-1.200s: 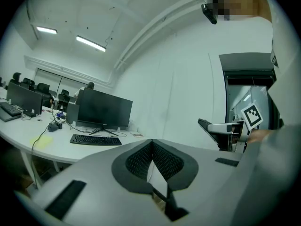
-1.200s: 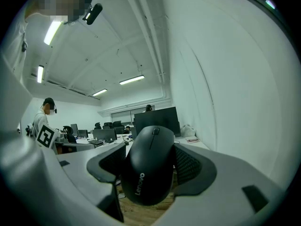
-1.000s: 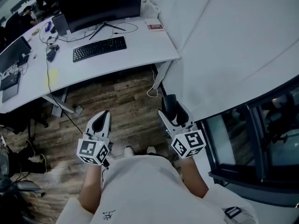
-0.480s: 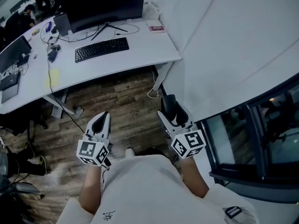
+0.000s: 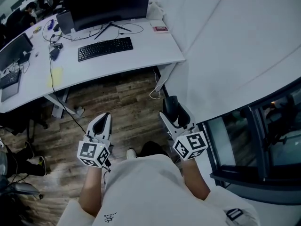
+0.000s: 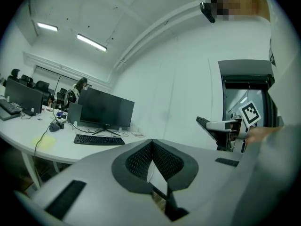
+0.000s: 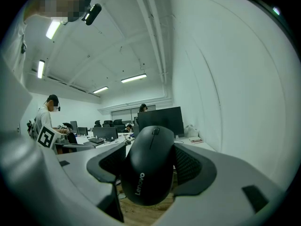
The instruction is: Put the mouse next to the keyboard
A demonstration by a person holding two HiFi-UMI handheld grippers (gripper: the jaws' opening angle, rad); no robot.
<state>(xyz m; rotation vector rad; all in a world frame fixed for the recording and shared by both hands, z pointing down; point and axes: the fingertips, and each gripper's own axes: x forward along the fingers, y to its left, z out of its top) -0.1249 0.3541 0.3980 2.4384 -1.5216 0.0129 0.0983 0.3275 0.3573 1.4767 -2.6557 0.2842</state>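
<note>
A black Lenovo mouse [image 7: 149, 168] sits upright between the jaws of my right gripper [image 7: 151, 160], which is shut on it. In the head view the mouse [image 5: 170, 104] shows dark at the tip of the right gripper [image 5: 175, 114], over the wooden floor and well short of the desk. The black keyboard [image 5: 105, 48] lies on the white desk [image 5: 155, 46] in front of a dark monitor [image 5: 109, 4]. My left gripper [image 5: 102, 120] hangs beside the right one, jaws shut with nothing between them [image 6: 151, 149]. The keyboard [image 6: 99, 140] appears far off in the left gripper view.
A white wall [image 5: 225, 41] runs along the right, with a dark glass panel [image 5: 263, 140] below it. Cables [image 5: 49, 55], a yellow note [image 5: 55, 76] and small items lie on the desk's left part. A desk leg [image 5: 162, 81] and cable stand ahead. People sit at far desks [image 7: 49, 121].
The desk and keyboard have slid slightly to the right in the head view as the view shifts. One shoe has gone from sight. Both grippers keep their places and the mouse stays held.
</note>
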